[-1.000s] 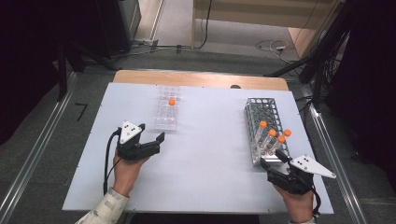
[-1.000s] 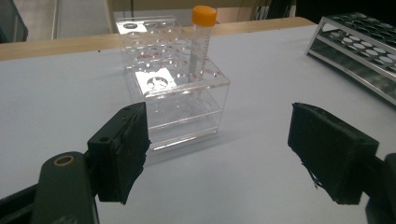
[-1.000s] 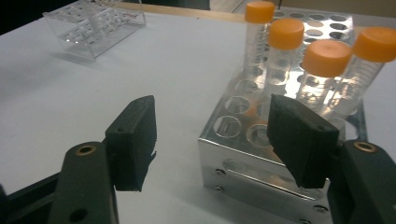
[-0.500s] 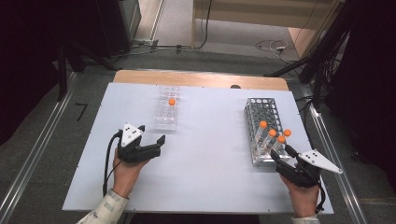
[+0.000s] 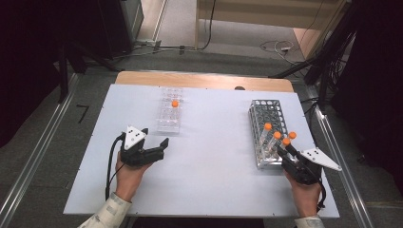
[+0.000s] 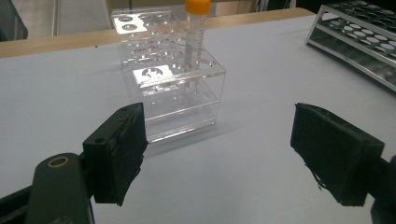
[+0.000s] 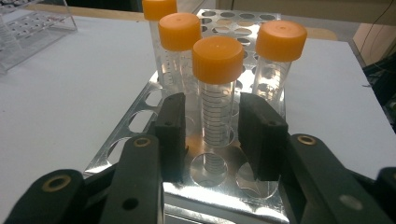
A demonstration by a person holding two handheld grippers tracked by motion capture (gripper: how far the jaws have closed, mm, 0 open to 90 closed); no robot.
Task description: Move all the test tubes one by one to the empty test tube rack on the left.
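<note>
Hands come in from the bottom edge of the high view, and you hold one gripper in each. At lower left of that frame, your left gripper [image 5: 159, 148] rests low over the white table [image 5: 214, 171], and its jaws stand wide apart with nothing between them. In the left gripper view you see bare table between the two black pads [image 6: 122, 149], and the clear acrylic rack [image 6: 168, 88] stands beyond them, a little left of centre in the upper half. One tube with orange cap [image 6: 196, 32] stands upright in this rack. In the high view the same clear rack [image 5: 170, 116] is above the left gripper, near but not touching it.

Going to the right, the metal rack [image 5: 266, 128] stands at right of centre in the high view, with four orange-capped tubes in its near end. Your right gripper [image 5: 284, 148] is at lower right, at the near end of this rack. Its jaws have just been closing. In the right gripper view the nearest tube [image 7: 217, 93] stands upright at centre of the frame, between the two pads [image 7: 173, 126]. A thin gap is visible on each side of the tube, so the pads are close to it but not pressing yet
</note>
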